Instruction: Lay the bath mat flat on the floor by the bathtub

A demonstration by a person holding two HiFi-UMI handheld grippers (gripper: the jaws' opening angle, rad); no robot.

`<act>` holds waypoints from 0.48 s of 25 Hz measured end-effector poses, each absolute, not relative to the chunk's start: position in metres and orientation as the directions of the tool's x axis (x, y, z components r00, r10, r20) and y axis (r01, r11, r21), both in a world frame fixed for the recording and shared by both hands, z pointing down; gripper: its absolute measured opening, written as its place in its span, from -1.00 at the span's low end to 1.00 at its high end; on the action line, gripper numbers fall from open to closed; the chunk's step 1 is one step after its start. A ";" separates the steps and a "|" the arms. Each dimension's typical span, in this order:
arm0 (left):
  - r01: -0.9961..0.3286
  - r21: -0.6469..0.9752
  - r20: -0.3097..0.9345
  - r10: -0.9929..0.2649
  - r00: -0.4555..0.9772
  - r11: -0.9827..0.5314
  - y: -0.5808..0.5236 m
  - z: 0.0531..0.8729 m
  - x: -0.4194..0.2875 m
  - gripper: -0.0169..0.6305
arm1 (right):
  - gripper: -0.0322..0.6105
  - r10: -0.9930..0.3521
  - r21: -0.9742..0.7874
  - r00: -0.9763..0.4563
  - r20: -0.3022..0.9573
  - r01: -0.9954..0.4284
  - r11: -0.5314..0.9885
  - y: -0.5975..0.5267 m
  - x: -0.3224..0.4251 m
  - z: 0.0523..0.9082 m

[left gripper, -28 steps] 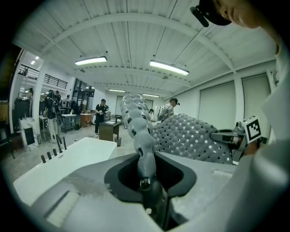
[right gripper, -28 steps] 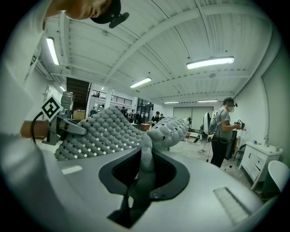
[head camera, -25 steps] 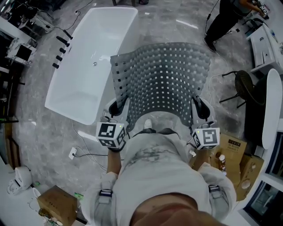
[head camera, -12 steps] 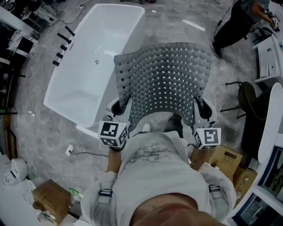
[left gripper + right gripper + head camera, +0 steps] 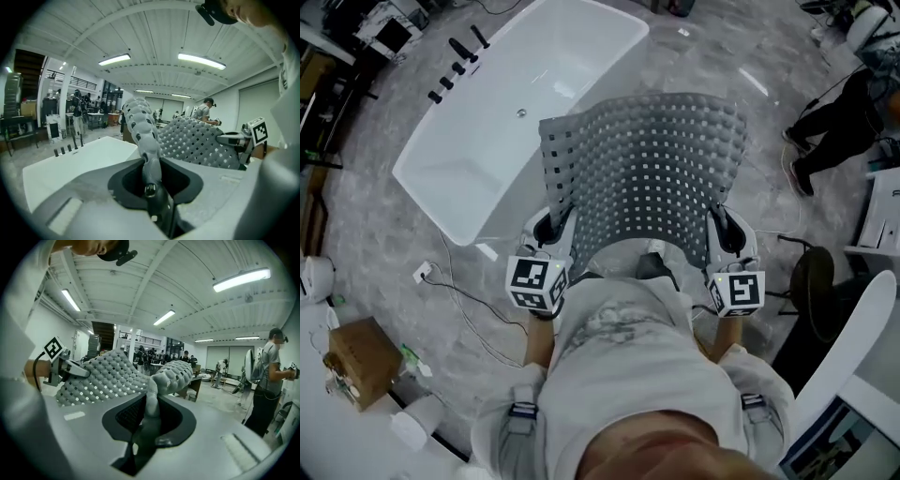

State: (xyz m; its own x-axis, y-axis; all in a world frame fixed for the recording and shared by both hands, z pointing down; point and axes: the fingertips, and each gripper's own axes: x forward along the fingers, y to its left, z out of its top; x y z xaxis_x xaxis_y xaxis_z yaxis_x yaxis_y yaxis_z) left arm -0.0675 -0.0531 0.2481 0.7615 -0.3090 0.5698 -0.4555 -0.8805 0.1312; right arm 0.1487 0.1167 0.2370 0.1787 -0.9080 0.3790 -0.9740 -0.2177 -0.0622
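A grey perforated bath mat [image 5: 647,178] hangs stretched in the air between my two grippers, above the floor. My left gripper [image 5: 551,229] is shut on the mat's near left corner; in the left gripper view the mat's edge [image 5: 145,145] runs down into the jaws. My right gripper [image 5: 722,227] is shut on the near right corner, and the right gripper view shows the mat [image 5: 154,380] pinched the same way. The white bathtub [image 5: 469,159] lies to the left, its end partly behind the mat.
Black taps [image 5: 455,70] stand beside the tub's far side. A white cable and plug [image 5: 427,274] trail on the marble floor at left. A cardboard box [image 5: 356,361] sits at lower left. A person's legs [image 5: 830,131] and a dark chair [image 5: 816,281] are at right.
The view has swung: tub and floor have rotated, boxes at the right have left the picture. The mat stays held up between both grippers, unchanged.
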 end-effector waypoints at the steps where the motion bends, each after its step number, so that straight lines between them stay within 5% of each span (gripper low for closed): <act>1: -0.441 0.139 0.565 -0.295 0.770 -0.887 -0.044 0.232 -0.066 -0.70 | -0.70 -0.905 -0.055 0.189 0.381 -0.973 -0.226 0.129 0.148 0.218; 12: -0.680 0.075 0.577 -0.524 0.626 -0.729 0.004 0.250 -0.020 -0.70 | -0.70 -0.930 -0.106 -0.098 0.353 -0.992 0.064 0.106 0.236 0.257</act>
